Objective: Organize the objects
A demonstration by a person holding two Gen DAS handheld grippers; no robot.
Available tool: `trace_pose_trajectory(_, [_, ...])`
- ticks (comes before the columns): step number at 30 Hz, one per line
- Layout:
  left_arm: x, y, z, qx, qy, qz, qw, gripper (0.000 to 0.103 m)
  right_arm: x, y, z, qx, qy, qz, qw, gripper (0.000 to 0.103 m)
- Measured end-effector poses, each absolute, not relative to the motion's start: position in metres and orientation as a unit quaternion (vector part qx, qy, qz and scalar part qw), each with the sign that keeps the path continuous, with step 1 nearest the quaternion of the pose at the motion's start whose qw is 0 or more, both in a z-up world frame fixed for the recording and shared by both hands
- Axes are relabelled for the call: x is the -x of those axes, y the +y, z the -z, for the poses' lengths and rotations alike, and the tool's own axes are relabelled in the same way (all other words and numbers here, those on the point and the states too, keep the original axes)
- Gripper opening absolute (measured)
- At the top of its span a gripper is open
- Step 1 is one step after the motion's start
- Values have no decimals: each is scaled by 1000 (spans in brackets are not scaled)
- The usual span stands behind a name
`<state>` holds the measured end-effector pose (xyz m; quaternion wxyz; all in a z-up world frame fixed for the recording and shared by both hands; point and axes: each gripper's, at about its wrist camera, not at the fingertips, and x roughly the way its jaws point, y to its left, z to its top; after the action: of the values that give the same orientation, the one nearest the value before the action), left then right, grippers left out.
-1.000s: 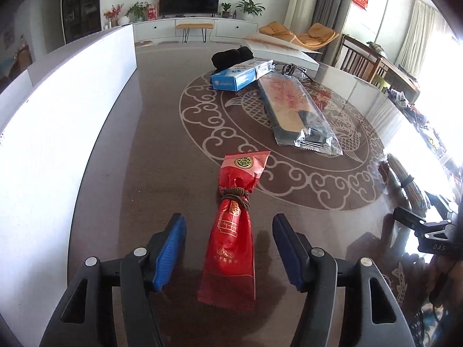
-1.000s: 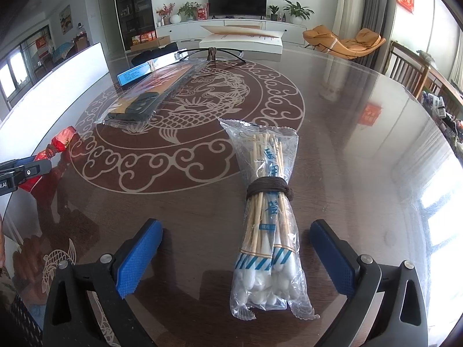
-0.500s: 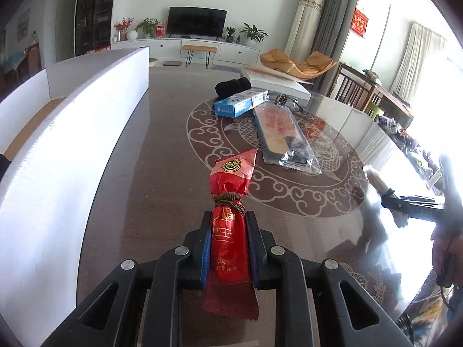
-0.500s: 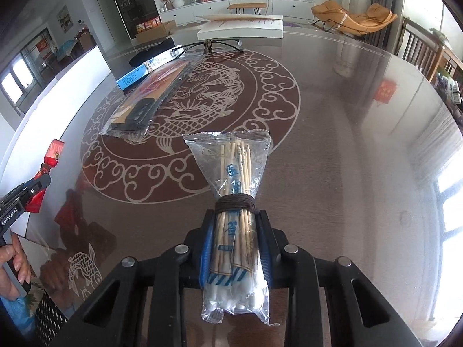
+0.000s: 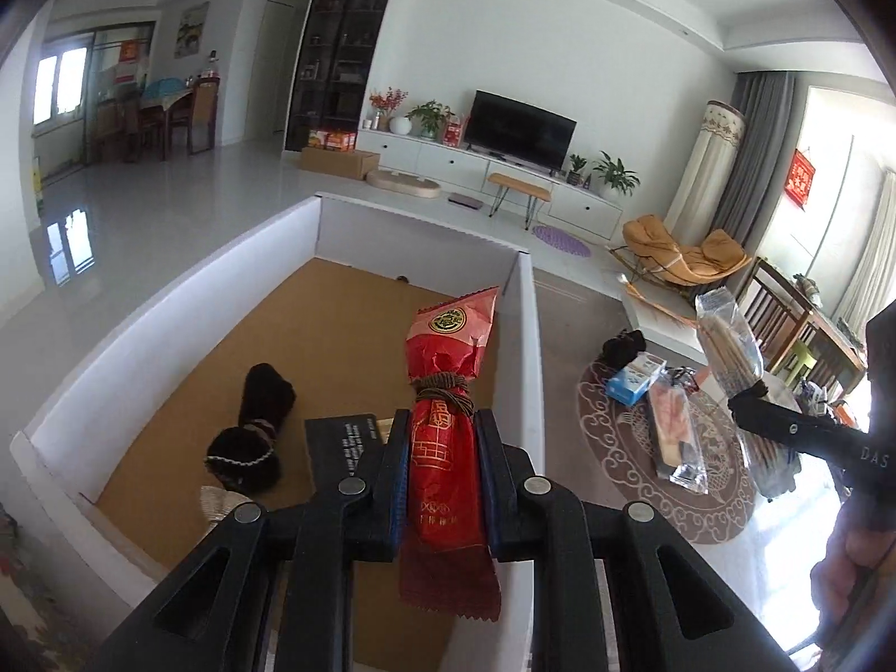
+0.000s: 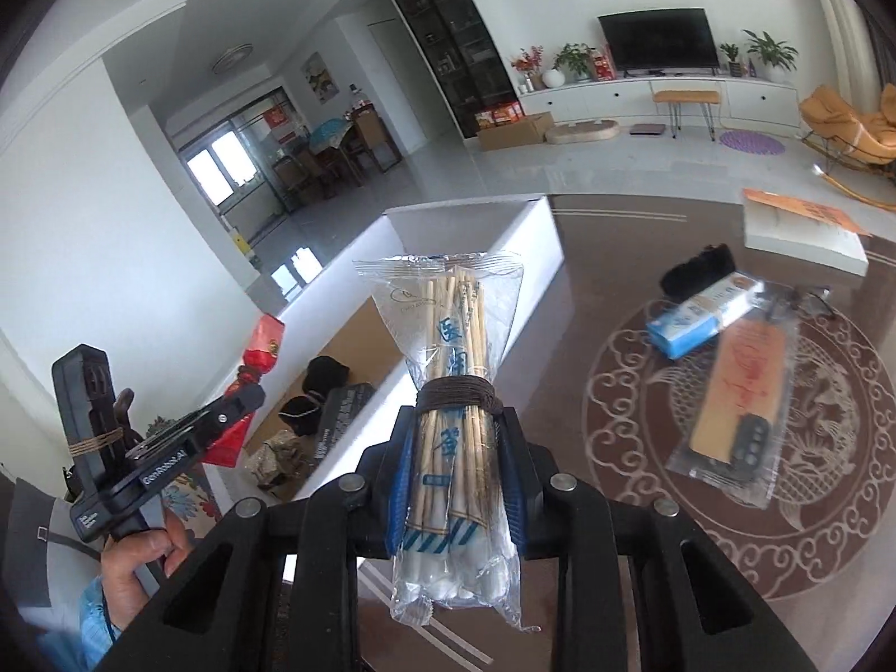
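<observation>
Left gripper (image 5: 442,481) pinching the red packet (image 5: 445,448), centre frame over the white box (image 5: 529,347); right gripper (image 6: 456,481) pinching the cotton swab bag (image 6: 453,392), centre frame above the box wall and table (image 6: 644,302) edge.

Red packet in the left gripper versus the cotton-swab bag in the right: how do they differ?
The red packet is opaque with gold print; the cotton-swab bag is clear, showing wooden sticks. The red packet hangs over the white box; the cotton-swab bag is nearer the table. Both are tied with brown cord and clamped, lifted.
</observation>
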<state>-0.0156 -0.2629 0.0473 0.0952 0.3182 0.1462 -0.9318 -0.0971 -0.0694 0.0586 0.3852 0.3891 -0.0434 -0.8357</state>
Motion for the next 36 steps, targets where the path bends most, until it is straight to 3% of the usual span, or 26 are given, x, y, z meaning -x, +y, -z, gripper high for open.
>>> trace_pose_trajectory(5, [29,-321,-15,-376,149,900,165,22,111,-181,-41,-419,8,807,417,28])
trace_pose_trajectory(7, [36,-334,0,-409,145,882,185,32,115,-210,-23,-442,20,792,420,30])
trace_pose_trajectory(9, [38,-337,7,-424,139,872,202,75,116,-226,-8,-463,26,782,417,47])
trace_pose_trajectory(10, [36,-336,7,-419,139,874,205,80,114,-226,-5,-462,24,784,415,52])
trace_pose_trajectory(16, [7,-290,-17,-346,145,903,208,80,93,-164,-21,-369,-1,842,393,81])
trace_pose_trajectory(18, [-2,-257,-29,-322,149,917,181,81,90,-123,-25,-333,-13,871,362,95])
trace_pose_trajectory(20, [-9,-217,-40,-298,143,933,140,85,89,-82,-20,-311,-11,897,315,99])
trace_pose_trajectory(23, [-16,-152,-52,-269,131,952,66,102,92,-13,1,-318,14,920,230,99])
trace_pose_trajectory(29, [5,-33,-18,-328,63,940,-67,103,87,117,60,-386,49,917,82,99])
trace_pose_trajectory(36, [37,11,46,-383,-47,922,-43,103,68,201,86,-415,25,909,-5,99])
